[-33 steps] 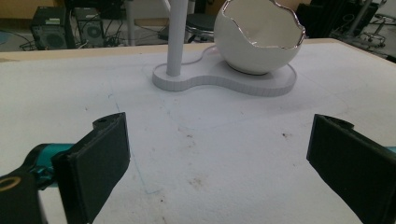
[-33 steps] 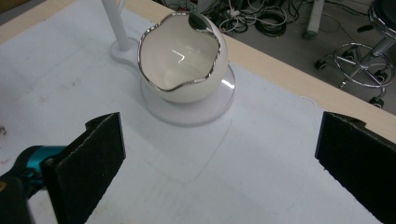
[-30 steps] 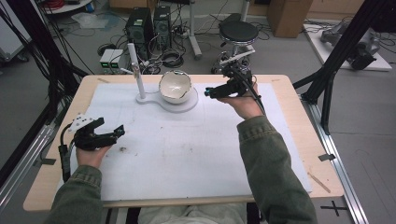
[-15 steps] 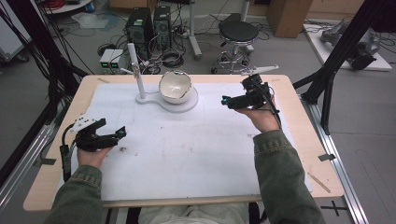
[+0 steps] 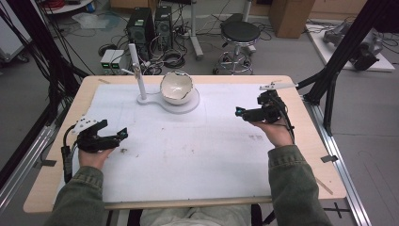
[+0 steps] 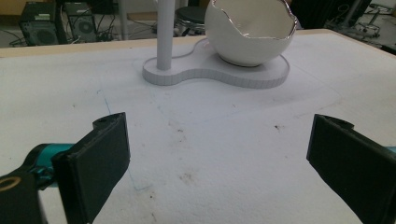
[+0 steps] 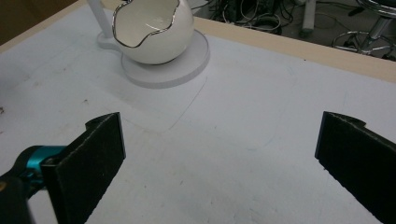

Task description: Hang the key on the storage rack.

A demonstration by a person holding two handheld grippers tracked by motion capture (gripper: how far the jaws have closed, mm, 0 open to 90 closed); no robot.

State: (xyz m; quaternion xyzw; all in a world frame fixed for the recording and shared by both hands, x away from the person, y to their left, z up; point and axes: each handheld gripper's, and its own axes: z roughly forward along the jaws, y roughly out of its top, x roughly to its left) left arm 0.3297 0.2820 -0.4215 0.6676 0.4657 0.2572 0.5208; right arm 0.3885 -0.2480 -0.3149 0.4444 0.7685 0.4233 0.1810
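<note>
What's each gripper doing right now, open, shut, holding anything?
Left gripper: open, jaws wide apart, holding nothing, above the white mat.
Right gripper: open, jaws wide apart, holding nothing, well short of the eggshell-shaped bowl.

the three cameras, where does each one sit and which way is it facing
High view: above the person's side of the table, facing forward and down; forearms, left tongs, right tongs.
Left gripper view: on the left tongs, low, facing the eggshell bowl; open black jaws.
Right gripper view: on the right tongs, facing the bowl from the other side; open jaws.
All share the bowl and white stand.
</note>
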